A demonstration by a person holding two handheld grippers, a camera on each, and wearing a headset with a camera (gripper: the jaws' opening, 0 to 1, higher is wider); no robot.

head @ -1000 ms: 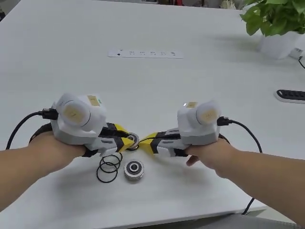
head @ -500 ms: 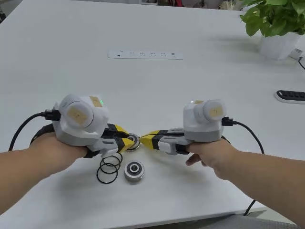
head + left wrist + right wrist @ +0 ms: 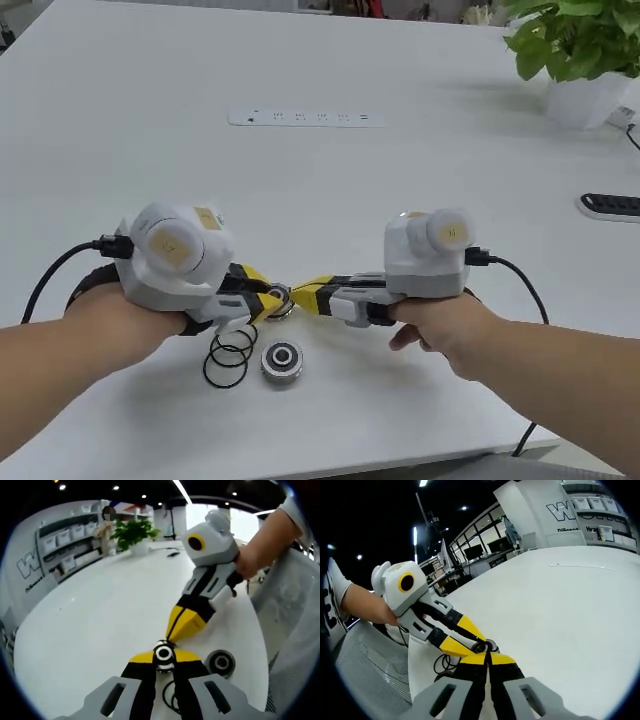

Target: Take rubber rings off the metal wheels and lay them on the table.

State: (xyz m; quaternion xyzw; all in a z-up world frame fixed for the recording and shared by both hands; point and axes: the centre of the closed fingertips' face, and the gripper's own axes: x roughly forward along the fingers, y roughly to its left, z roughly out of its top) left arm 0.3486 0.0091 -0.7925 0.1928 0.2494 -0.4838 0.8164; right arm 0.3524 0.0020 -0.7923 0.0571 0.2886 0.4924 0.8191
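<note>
On the left, my left gripper (image 3: pixel 262 300) is clamped shut on a small metal wheel (image 3: pixel 278 298). The jaws are closed across its 2 faces and hold it just clear of the table (image 3: pixel 420 160), as far as I can judge. Just below that hand, 3 loose rings (image 3: pixel 229 352) lie overlapping on the table. They're thin and black, and I'd guess floppy and feather-light. Right beside them a second wheel (image 3: pixel 282 360) lies flat, dark around the rim, so I reckon its rubber is not yet off.

Moving right, my right gripper (image 3: pixel 303 292) has its jaws pressed together, tips touching the rim of the held wheel. Whether any rubber is pinched between them, I cannot tell.

How will it handle? The wheel looks like hard steel, dense for its size and slick, so it needs a firm clamp. The rubber ring on it should be soft and stretchy, and probably seated snugly. The place to grab it is the outer edge: nip a little slack with the tips, then peel it outward over the lip. If I yank, it could snap back or flick away.
</note>
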